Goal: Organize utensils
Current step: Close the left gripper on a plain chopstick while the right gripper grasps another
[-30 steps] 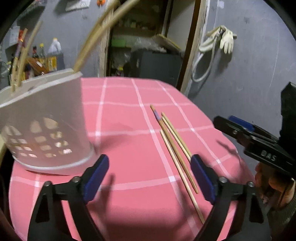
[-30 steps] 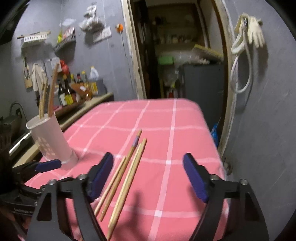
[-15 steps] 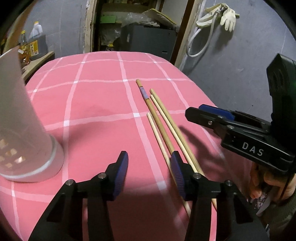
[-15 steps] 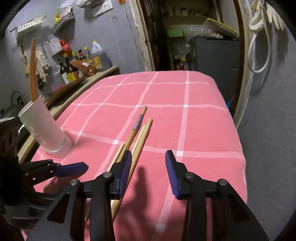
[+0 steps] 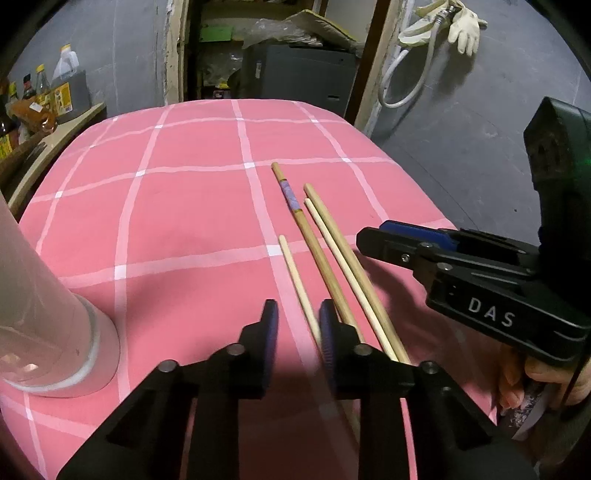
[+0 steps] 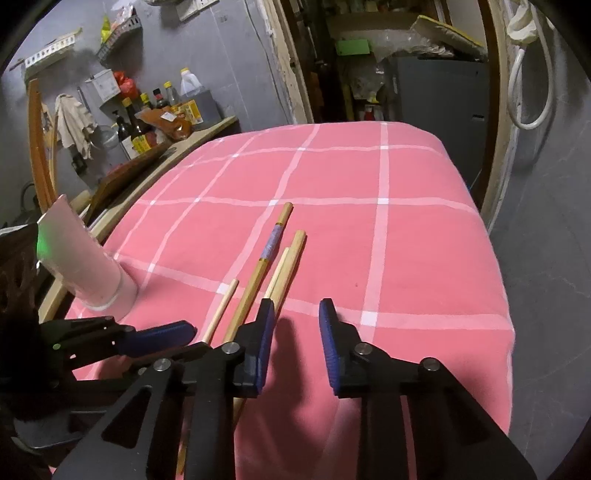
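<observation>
both pairs of tongs are narrowing since a second ago, and we are now bringing the left gripper (image 5: 294,332) low over the near ends of the four chopsticks (image 5: 321,258) lying side by side on the pink checked cloth (image 5: 184,221), right of the white holder (image 5: 44,314). our right gripper (image 6: 296,339) is hovering half-closed and empty just beside them. we are judging them light, stiff and prone to rolling, so gripping mid-shaft seems best.

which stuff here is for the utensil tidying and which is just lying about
For the job: four chopsticks on the pink checked tablecloth; white utensil holder; left claw; right claw.

Lying about: sauce bottles; gloves; hose.
</observation>
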Demonstrator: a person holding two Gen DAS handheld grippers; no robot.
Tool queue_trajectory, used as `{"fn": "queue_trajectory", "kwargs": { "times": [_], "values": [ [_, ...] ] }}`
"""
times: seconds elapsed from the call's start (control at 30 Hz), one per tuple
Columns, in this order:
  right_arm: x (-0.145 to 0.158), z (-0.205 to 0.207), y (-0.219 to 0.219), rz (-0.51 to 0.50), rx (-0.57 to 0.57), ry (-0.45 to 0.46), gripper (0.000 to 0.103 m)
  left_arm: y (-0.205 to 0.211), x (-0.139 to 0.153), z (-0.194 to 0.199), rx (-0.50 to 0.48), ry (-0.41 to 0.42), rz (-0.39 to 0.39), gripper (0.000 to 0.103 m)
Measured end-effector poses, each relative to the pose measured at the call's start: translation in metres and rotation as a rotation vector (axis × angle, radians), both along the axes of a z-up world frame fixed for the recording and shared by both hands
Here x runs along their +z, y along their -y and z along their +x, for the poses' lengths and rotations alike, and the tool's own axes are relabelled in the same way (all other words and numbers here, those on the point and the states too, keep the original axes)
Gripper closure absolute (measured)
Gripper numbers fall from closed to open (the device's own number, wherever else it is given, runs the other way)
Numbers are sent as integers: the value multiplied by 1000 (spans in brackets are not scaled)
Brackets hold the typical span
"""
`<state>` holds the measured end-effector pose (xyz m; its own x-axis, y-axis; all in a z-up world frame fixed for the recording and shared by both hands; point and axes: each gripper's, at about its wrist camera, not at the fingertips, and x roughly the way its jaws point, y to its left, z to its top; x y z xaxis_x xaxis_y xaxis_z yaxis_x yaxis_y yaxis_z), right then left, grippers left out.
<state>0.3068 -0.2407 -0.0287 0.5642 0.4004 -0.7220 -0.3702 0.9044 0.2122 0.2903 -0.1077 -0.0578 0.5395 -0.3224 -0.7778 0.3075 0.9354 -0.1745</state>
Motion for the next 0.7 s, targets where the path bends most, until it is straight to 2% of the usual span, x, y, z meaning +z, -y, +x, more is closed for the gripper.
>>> {"fn": "queue_trajectory", "kwargs": {
  "times": [0.23, 0.53, 0.7],
  "values": [
    [-4, 9, -11, -12, 26, -27, 83, -5, 2, 2, 11, -17, -25, 92],
    [-4, 20, -30, -141, 30, -53, 83, -3, 2, 6, 9, -31, -34, 92],
    [-5, 38, -29, -111, 4, -117, 82, -2, 2, 9, 3, -43, -43, 92]
  ]
}}
